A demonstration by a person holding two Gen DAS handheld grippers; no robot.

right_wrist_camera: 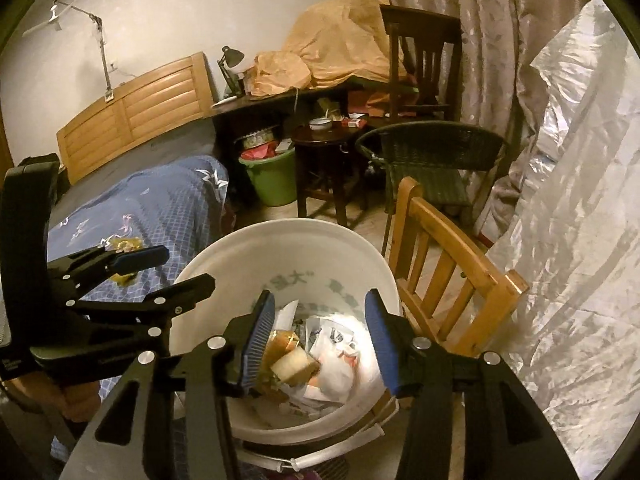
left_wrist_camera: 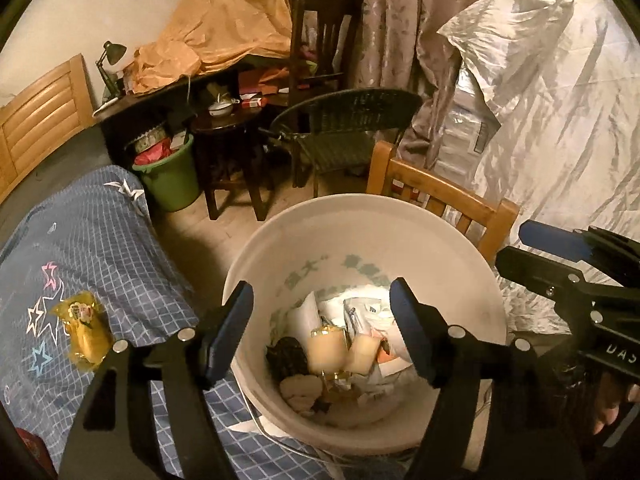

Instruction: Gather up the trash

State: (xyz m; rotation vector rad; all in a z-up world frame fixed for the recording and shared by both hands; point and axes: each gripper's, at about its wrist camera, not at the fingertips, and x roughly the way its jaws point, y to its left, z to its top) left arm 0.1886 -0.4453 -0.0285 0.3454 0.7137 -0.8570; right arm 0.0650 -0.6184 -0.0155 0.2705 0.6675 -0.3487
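A white bucket [left_wrist_camera: 360, 216] stands on the floor by the bed and holds several pieces of trash: white wrappers [left_wrist_camera: 364, 312], cream-coloured packaged snacks [left_wrist_camera: 328, 350] and dark scraps. My left gripper [left_wrist_camera: 324, 332] is open and empty above the bucket's mouth. My right gripper [right_wrist_camera: 320, 328] is also open and empty over the same bucket [right_wrist_camera: 280, 236], with a cream snack [right_wrist_camera: 294, 364] blurred below it. A yellow snack wrapper [left_wrist_camera: 82, 330] lies on the blue checked bedcover [left_wrist_camera: 100, 248], left of the bucket; it also shows in the right wrist view [right_wrist_camera: 126, 245].
A light wooden chair [left_wrist_camera: 444, 200] stands right behind the bucket. Farther back are a green bucket [left_wrist_camera: 170, 178] of rubbish, a dark round stool [left_wrist_camera: 228, 152], a wicker chair [left_wrist_camera: 344, 128] and a cluttered desk. A silver sheet [left_wrist_camera: 560, 120] covers furniture at right.
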